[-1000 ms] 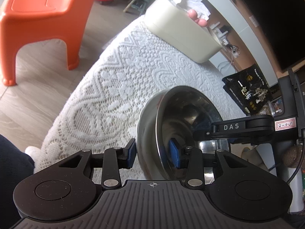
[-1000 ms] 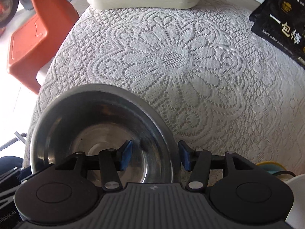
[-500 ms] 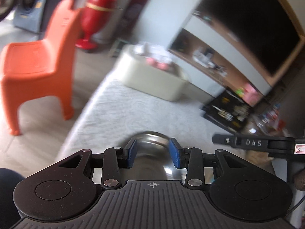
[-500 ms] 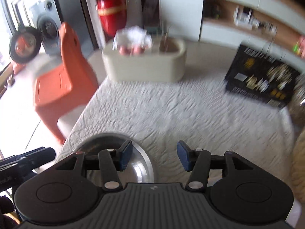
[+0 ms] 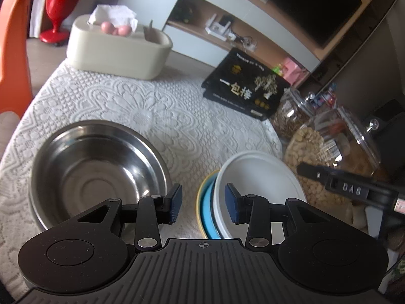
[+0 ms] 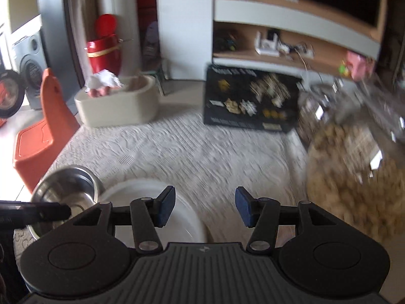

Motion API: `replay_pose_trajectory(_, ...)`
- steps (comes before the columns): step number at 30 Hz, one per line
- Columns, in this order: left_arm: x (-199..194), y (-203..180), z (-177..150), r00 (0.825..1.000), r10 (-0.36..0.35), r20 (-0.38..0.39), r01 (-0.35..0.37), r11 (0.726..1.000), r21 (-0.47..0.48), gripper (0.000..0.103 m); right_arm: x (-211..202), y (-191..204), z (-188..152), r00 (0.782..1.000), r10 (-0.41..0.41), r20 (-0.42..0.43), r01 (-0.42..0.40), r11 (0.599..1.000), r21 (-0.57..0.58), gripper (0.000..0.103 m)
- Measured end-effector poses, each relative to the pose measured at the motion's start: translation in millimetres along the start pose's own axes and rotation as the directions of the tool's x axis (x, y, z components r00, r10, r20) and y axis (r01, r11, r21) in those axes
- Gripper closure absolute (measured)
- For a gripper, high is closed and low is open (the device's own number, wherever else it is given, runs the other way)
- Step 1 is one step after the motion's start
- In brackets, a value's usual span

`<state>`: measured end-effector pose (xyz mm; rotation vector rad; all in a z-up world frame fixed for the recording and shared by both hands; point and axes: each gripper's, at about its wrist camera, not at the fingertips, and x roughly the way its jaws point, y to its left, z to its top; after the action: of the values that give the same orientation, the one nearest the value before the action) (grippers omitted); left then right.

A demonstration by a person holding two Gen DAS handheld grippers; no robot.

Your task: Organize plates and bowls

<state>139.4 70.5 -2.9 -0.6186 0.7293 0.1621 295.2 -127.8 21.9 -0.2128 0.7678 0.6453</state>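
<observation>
Left gripper [image 5: 203, 204] and right gripper [image 6: 205, 209]: both with jaws apart, holding nothing. Round stainless-steel bowl [image 5: 96, 169] sits upright on the white lace tablecloth [image 5: 157, 111]. Just beside it, a white plate [image 5: 258, 185] rests on a blue and yellow dish stack [image 5: 206, 210].

Lace-covered table [image 5: 157, 116]: steel bowl [image 5: 96, 169], stacked plates [image 5: 253, 192], beige box [image 5: 116, 50], black packet [image 5: 245, 86], jars [image 5: 329, 149].
</observation>
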Motion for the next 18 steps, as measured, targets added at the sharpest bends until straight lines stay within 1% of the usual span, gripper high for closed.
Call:
replay_pose_trajectory(2, 3.6, -1.3, 0.5, 1.000, 0.008, -0.007, -0.008, 1.000, 0.006, 0.062, 7.6, -9.7, -9.2, 1.000, 0.005, -0.020, -0.005, 1.000, 0.018, 0.051)
replay_pose_trajectory(8, 16.0, -8.3, -2.1, 0.999, 0.036, -0.041, -0.034, 0.999, 0.034, 0.062, 27.5, -9.2, -22.9, 0.997, 0.043, -0.066, -0.042, 0.999, 0.026, 0.051)
replay_pose_trajectory(12, 28.9, -14.7, -5.5, 0.996, 0.055, -0.068, -0.051, 0.997, 0.057, 0.062, 37.4, -12.5, -28.3, 0.995, 0.040, -0.088, -0.037, 0.999, 0.035, 0.051)
replay_pose_trajectory(18, 42.7, -20.8, -8.3, 0.993, 0.073, -0.090, -0.066, 0.994, 0.084, 0.056, 46.0, -24.2, -33.3, 0.993, 0.064, -0.103, -0.056, 0.995, 0.078, 0.051)
